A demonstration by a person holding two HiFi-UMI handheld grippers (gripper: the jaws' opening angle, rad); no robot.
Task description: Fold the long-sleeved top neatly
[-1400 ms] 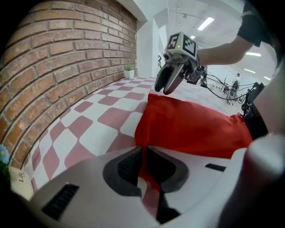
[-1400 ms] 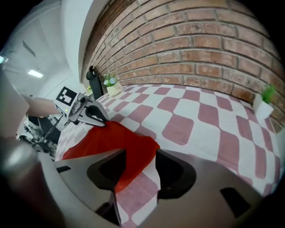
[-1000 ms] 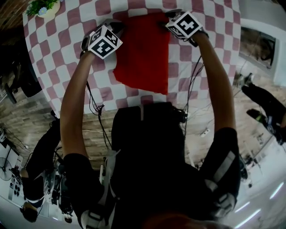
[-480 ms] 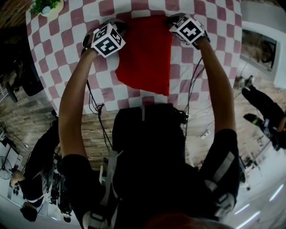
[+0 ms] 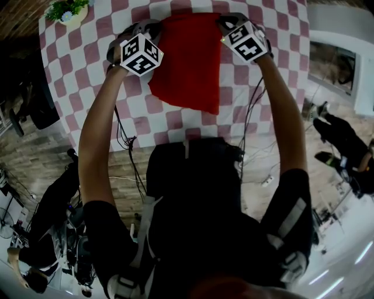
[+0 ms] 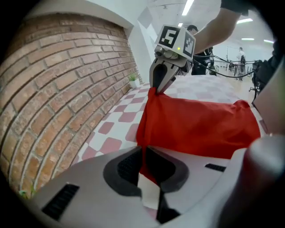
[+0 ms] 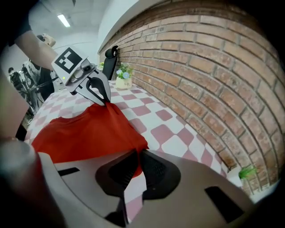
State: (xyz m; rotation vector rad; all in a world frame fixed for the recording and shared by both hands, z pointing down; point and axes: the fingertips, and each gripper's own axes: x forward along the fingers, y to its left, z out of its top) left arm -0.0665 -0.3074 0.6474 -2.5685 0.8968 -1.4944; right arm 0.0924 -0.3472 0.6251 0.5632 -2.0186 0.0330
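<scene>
The red long-sleeved top (image 5: 187,64) lies folded into a narrow panel on the red-and-white checked table (image 5: 87,76). My left gripper (image 5: 155,27) is shut on its far left corner, and the cloth (image 6: 200,124) runs straight out of the pinched jaws (image 6: 144,153). My right gripper (image 5: 223,22) grips the far right corner. Its jaws (image 7: 137,156) have just been closing and now pinch the red fabric (image 7: 84,133). Each gripper view shows the other gripper holding a raised corner: the right one (image 6: 156,88) and the left one (image 7: 105,100). The far edge hangs lifted between them.
A potted plant (image 5: 67,10) stands at the table's far left corner, seen also as a small pot (image 7: 122,76). A brick wall (image 6: 53,89) runs along the table's far side. A black chair (image 7: 111,55) and standing people are around the table.
Both grippers have risen with the top's far corners. The cloth's near hem has slid away from the table's front edge, and the far edge is now off the table.
</scene>
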